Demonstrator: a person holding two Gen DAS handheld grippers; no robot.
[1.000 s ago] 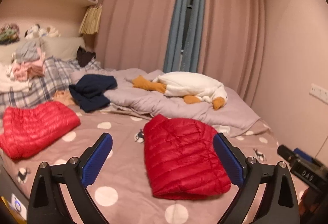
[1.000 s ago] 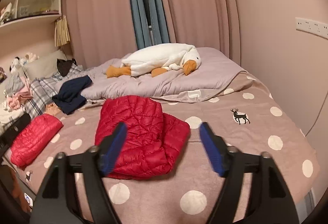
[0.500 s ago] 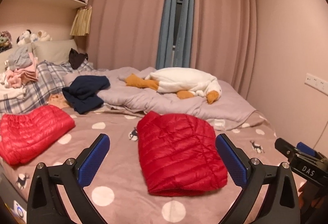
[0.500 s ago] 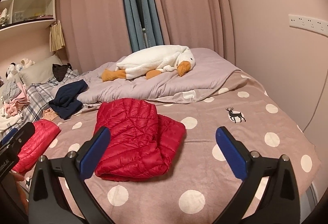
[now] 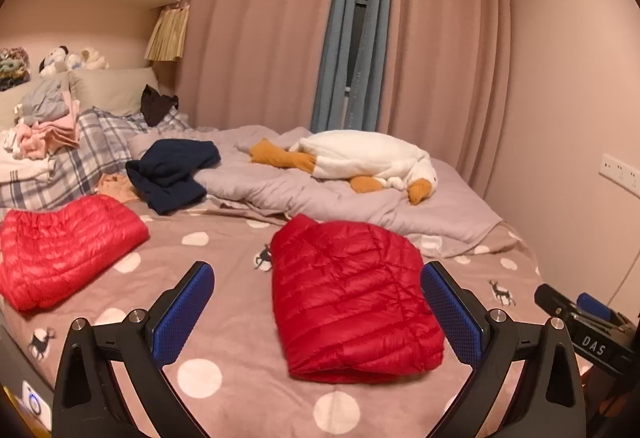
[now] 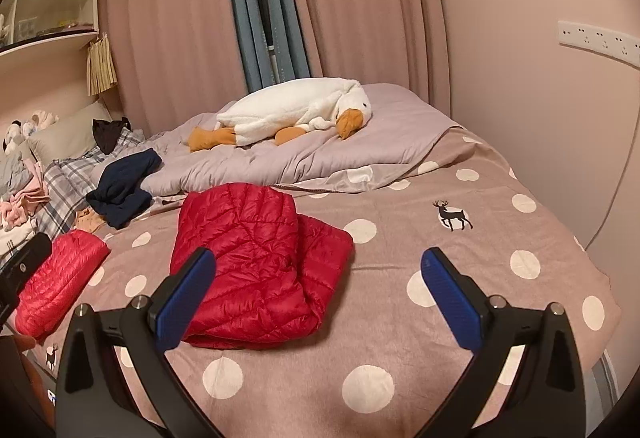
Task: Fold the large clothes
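Note:
A folded dark red down jacket (image 5: 352,298) (image 6: 256,262) lies in the middle of the pink dotted bedspread (image 5: 224,370) (image 6: 440,238). A second, lighter red folded jacket (image 5: 64,246) (image 6: 56,278) lies at the left edge of the bed. My left gripper (image 5: 316,310) hangs open above the near edge of the bed, the dark red jacket seen between its blue pads without touching them. Just as wide, my right gripper (image 6: 318,298) stands open to the jacket's right with nothing held. The right gripper's body (image 5: 588,322) shows at the left wrist view's right edge.
A navy garment (image 5: 172,173) (image 6: 124,185) lies crumpled beyond the jackets. A white goose plush (image 5: 368,161) (image 6: 296,113) rests on a grey quilt (image 5: 340,201) (image 6: 320,157). Piled clothes (image 5: 44,125) and a plaid pillow (image 5: 92,153) sit at the far left. The wall (image 6: 540,117) borders the bed on the right.
The right gripper's jaws have spread wider. Both views have shifted slightly, with the folded dark red jacket lying unmoved on the bed.

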